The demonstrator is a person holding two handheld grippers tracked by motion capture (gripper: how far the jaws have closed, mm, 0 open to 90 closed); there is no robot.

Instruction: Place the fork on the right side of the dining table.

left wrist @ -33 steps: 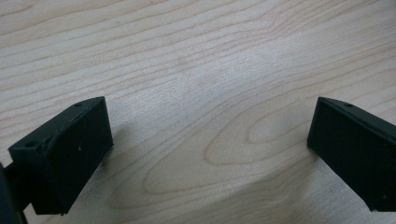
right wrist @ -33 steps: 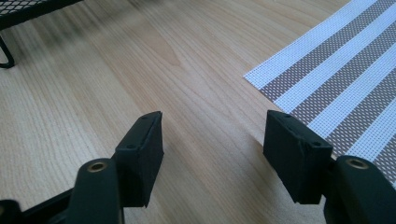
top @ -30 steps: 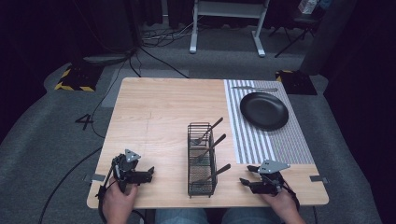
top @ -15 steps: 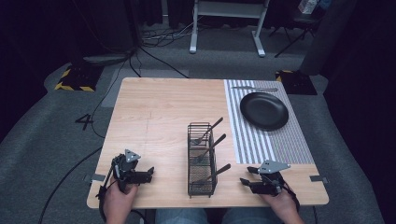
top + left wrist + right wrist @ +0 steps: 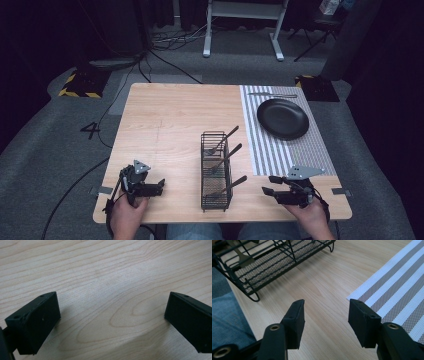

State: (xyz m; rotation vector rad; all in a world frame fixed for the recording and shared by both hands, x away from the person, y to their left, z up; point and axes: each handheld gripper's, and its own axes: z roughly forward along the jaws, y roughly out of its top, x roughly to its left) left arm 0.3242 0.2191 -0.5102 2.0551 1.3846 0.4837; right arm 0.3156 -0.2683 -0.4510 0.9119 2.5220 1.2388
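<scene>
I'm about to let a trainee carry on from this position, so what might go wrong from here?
1. The wire basket is narrow and tall, and utensil handles lean out toward the right; a pull at an angle could tip it.
2. The right claw rests open near the table's front edge, close to the striped placemat; a sweep may snag and drag the mat and the black plate.
3. The left claw is open, low over bare wood, and could scrape it.

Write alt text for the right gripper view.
The open right gripper hovers over a bare wooden table. A black wire basket stands at upper left, and a striped placemat lies at right.
</scene>
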